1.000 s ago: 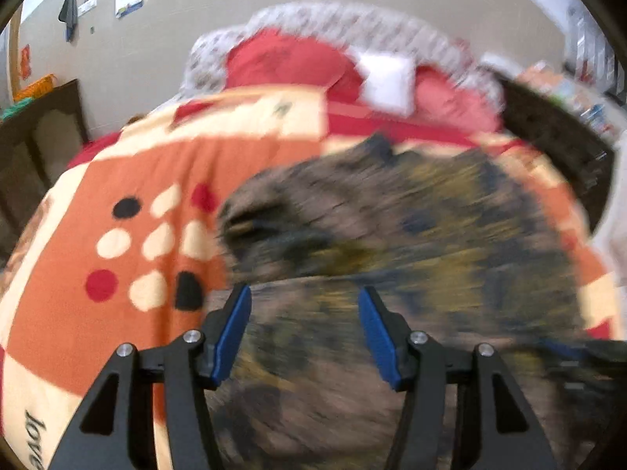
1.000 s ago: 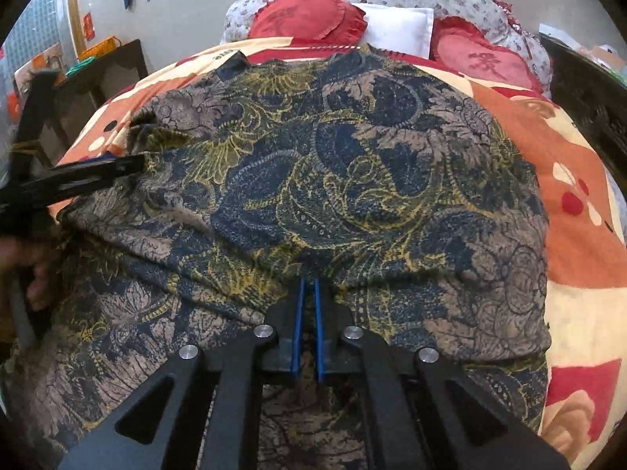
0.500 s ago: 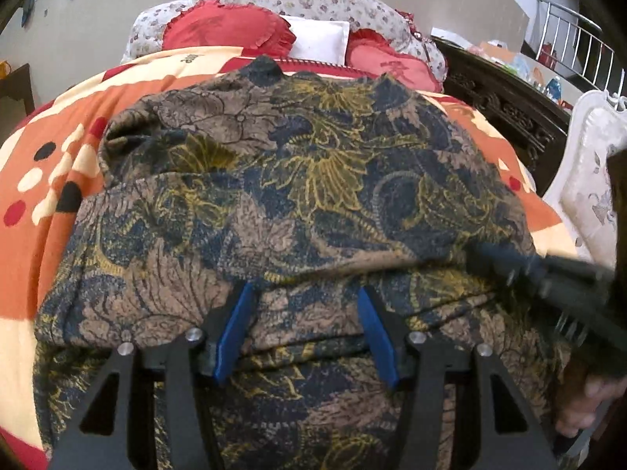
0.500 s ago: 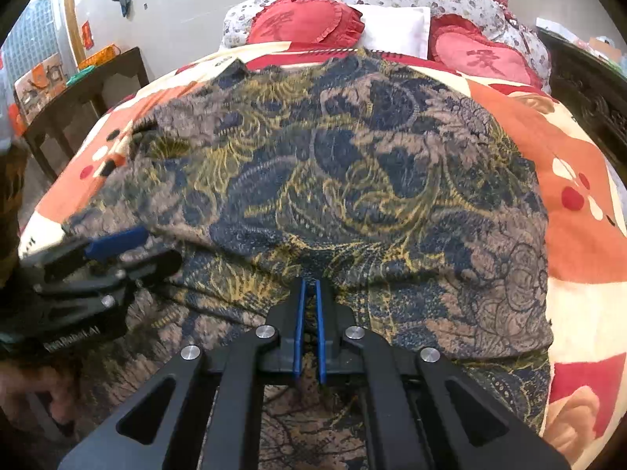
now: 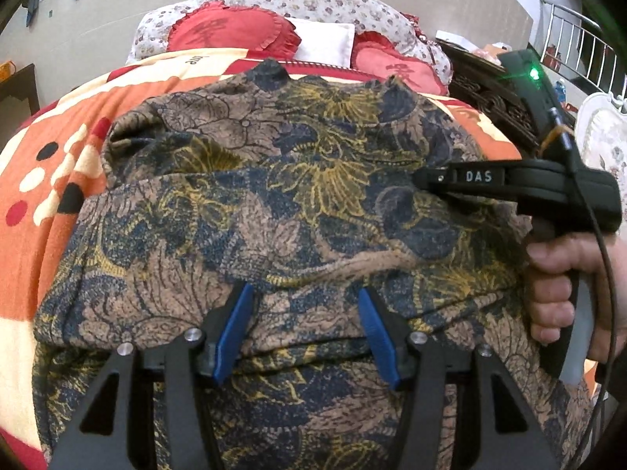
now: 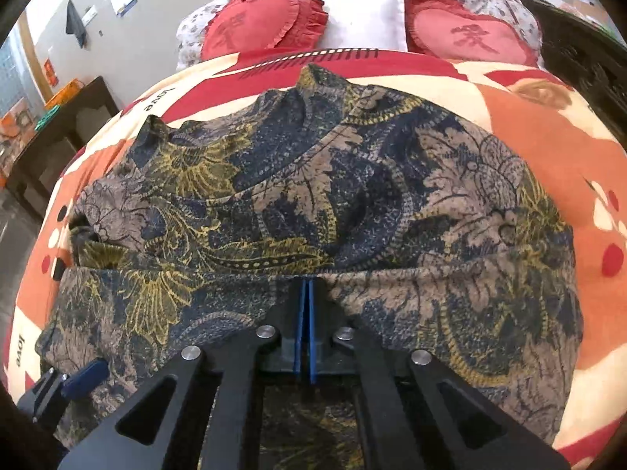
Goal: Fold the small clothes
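Observation:
A brown, navy and yellow floral garment (image 5: 298, 196) lies spread on the bed; it also shows in the right wrist view (image 6: 313, 203). Its near hem is folded over towards the far end. My left gripper (image 5: 305, 293) is open, its blue fingers (image 5: 235, 325) apart over the folded edge. My right gripper (image 6: 305, 286) is shut on the folded hem of the garment. In the left wrist view the right gripper (image 5: 423, 178) reaches in from the right. The left gripper's blue tip (image 6: 84, 378) shows at lower left in the right wrist view.
The bed has an orange, red and cream blanket (image 6: 548, 137). Two red heart cushions (image 6: 266, 25) and a white pillow (image 6: 364, 15) lie at the head. A dark wooden bed frame (image 5: 493, 98) runs along the right, a dark cabinet (image 6: 58, 133) stands left.
My left gripper has swung from the left side of the bed onto the garment's near edge. My right gripper has carried the hem forward, folding the garment over.

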`<state>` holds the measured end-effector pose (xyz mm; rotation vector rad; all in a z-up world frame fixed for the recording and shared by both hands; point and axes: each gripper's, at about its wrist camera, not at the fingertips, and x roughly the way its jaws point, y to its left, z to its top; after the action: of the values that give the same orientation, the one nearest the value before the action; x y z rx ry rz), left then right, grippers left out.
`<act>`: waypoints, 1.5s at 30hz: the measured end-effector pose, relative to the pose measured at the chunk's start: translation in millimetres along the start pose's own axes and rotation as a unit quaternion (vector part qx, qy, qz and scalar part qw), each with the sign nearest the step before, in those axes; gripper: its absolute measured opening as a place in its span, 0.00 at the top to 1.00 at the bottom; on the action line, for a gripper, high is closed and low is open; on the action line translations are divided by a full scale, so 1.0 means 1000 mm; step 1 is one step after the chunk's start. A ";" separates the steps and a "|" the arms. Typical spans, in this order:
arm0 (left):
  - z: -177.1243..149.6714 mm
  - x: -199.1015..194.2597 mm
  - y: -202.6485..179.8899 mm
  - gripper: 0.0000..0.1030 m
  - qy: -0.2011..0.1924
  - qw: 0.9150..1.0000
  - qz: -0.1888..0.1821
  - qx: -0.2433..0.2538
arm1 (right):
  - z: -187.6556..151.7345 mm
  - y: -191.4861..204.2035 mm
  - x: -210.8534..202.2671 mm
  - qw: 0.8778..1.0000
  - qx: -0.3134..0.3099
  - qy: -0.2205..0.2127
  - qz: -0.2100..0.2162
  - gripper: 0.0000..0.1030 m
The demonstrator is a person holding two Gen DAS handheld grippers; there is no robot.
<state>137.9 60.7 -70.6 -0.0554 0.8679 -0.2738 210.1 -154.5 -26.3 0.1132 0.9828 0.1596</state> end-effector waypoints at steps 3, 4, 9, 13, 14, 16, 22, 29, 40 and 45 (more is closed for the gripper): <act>0.000 0.001 0.000 0.42 -0.001 1.000 -0.002 -0.002 | 0.000 0.011 -0.017 1.000 -0.002 -0.015 -0.012 1.00; -0.001 0.000 0.000 0.42 -0.001 1.000 -0.002 -0.001 | 0.000 0.017 -0.024 1.000 -0.009 -0.029 -0.007 0.99; -0.001 -0.003 0.001 0.42 -0.001 1.000 -0.003 -0.002 | 0.001 0.077 -0.040 0.990 -0.101 -0.057 0.084 0.99; -0.002 -0.003 0.000 0.43 -0.001 1.000 -0.002 -0.001 | -0.010 0.085 0.018 0.988 -0.147 0.031 0.043 1.00; -0.002 -0.003 0.000 0.43 -0.001 1.000 -0.002 -0.001 | -0.009 0.078 0.018 0.989 -0.132 0.020 0.060 1.00; -0.002 -0.003 0.001 0.42 -0.001 1.000 -0.002 -0.001 | -0.005 0.069 0.018 0.991 -0.100 0.026 0.085 1.00; -0.002 -0.003 0.001 0.43 -0.001 1.000 -0.002 -0.001 | -0.017 0.072 -0.034 0.992 -0.118 -0.013 0.049 1.00; -0.002 -0.005 0.002 0.43 -0.006 1.000 -0.004 -0.001 | -0.092 0.037 -0.049 0.997 -0.076 -0.013 0.020 0.81; 0.072 -0.014 0.043 0.42 -0.040 0.996 0.055 -0.063 | -0.099 0.044 -0.049 0.996 -0.079 -0.031 0.003 0.81; 0.076 0.041 0.062 0.40 0.033 0.993 0.095 -0.058 | -0.099 0.044 -0.050 0.996 -0.078 -0.032 0.004 0.81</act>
<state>234.0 104.9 -61.9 -0.0714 0.9472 -0.0459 97.1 -117.9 -32.5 -0.0217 0.9029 0.2382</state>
